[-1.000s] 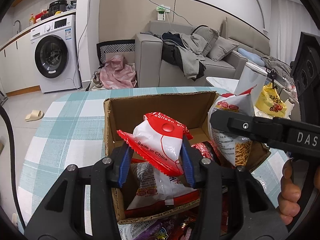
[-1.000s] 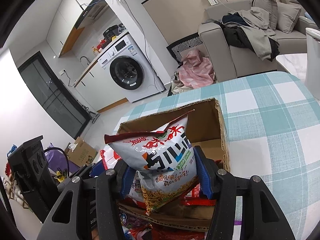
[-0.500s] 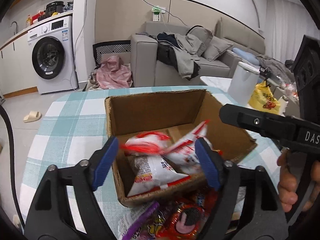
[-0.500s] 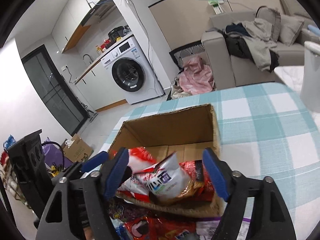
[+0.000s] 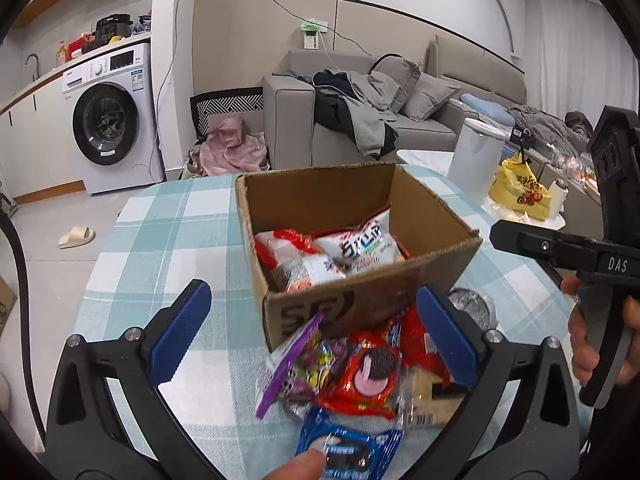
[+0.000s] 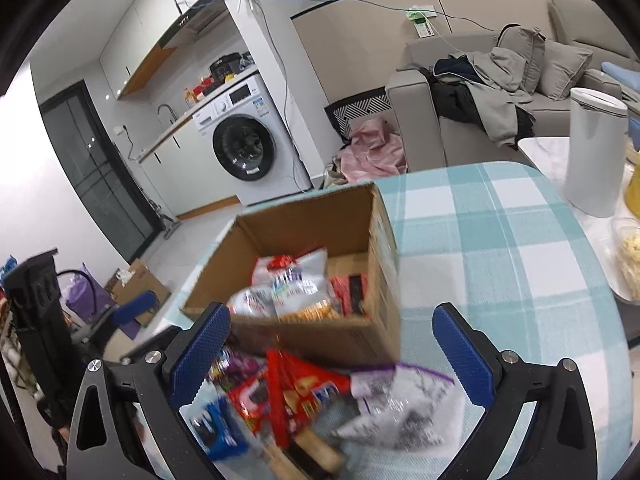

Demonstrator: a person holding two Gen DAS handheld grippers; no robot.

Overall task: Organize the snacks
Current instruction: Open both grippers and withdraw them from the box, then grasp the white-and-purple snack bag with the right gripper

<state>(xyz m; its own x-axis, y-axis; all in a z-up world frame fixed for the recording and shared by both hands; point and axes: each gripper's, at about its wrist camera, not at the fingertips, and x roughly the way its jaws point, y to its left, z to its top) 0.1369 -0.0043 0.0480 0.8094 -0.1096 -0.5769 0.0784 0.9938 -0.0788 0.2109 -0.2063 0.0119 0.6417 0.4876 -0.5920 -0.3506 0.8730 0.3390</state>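
Cardboard box (image 5: 352, 308) sits centre frame in the left wrist view, on the teal-check table (image 5: 168, 248). We've just let go: a sec ago the left gripper (image 5: 316, 336) pinched a red-and-white pouch, now its jaws are opening, wide apart w/ nothing btwn the pads. That pouch (image 5: 280, 246) and the white noodle bag (image 5: 360, 242) now lie inside the box, so two snacks are sorted. Loose pile (image 5: 360, 376) still waits lower centre, just in front of the box: red cookie pack, blue one, purple-edged bag. We judge next job is picking from it. A fingertip cuts in at bottom edge; blue pack partly cropped.

Right wrist view: right gripper (image 6: 332, 344) also opening, empty, noodle bag (image 6: 300, 288) dropped in the box (image 6: 320, 336). Lower half is motion-blurred, so pack labels in the pile (image 6: 304, 400) are unreadable and we can't count items. Box's bottom layer is hidden under the top bags. Left tool shows only as a dark shape at lower left
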